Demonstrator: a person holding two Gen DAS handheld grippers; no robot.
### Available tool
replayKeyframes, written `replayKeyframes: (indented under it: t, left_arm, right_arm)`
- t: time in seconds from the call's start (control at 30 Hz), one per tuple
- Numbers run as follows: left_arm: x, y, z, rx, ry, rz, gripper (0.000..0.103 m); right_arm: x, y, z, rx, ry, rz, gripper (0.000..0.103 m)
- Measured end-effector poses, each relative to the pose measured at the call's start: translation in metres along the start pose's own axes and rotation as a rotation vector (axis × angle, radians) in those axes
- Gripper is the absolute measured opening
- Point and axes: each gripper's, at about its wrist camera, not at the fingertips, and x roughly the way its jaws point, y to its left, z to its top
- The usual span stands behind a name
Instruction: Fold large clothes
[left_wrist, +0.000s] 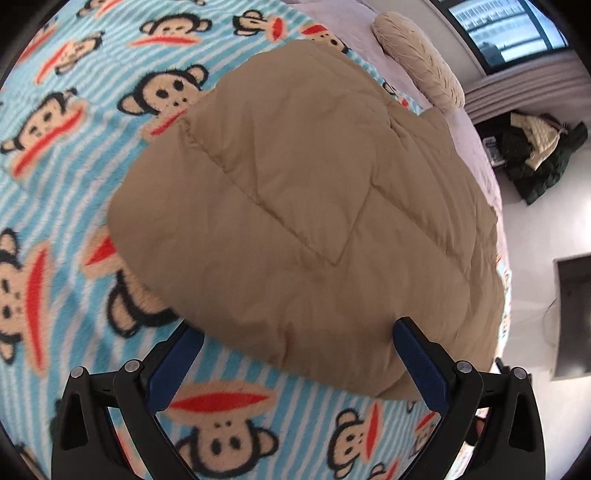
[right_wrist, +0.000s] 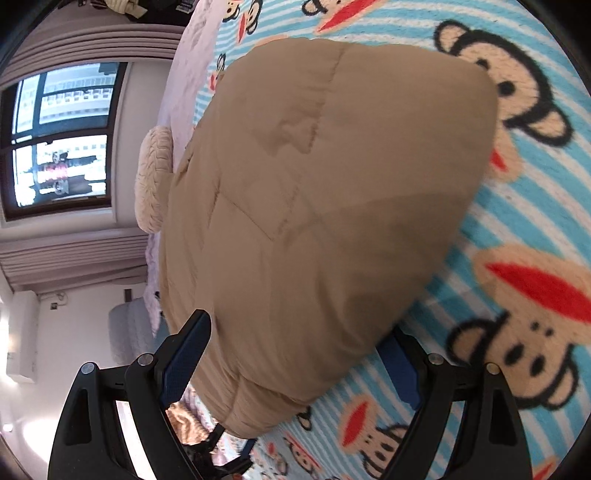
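Both claws stand spread at the near edge of the tan padded coat (left_wrist: 303, 206) — left claw (left_wrist: 299, 354), right claw (right_wrist: 295, 354) straddling it, gripping nothing — as it lies bundled on the monkey-print blanket (left_wrist: 74, 177), seemingly squaring the fold.

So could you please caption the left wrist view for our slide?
Open left gripper straddling the near edge of a folded tan quilted jacket on a monkey-print blanket.

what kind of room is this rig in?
Most likely a bedroom: the tan quilted garment lies on a monkey-print fleece blanket spread over a bed, with a beige pillow beside it and a curtained window nearby.
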Motion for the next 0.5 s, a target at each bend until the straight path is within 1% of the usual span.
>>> replayKeyframes:
  t: [0.03,0.13,0.27,0.47,0.5]
  left_arm:
    - [0.002,0.001,0.002,-0.008,-0.001,-0.011,0.103]
    - [0.008,0.004,0.012,-0.033,-0.017,-0.034,0.103]
    - [0.02,0.006,0.023,-0.066,-0.029,-0.059,0.103]
    - [0.037,0.004,0.032,-0.076,-0.044,-0.049,0.102]
    - [0.037,0.0,0.036,-0.076,-0.047,-0.05,0.092]
  right_arm:
    - [0.004,0.001,0.003,0.007,0.016,0.04,0.103]
    - [0.013,0.007,0.011,0.008,0.034,0.084,0.103]
    - [0.029,0.01,0.018,-0.003,0.076,0.052,0.103]
    - [0.043,0.009,0.022,0.005,0.094,0.033,0.103]
    - [0.044,0.009,0.022,0.01,0.092,0.032,0.103]
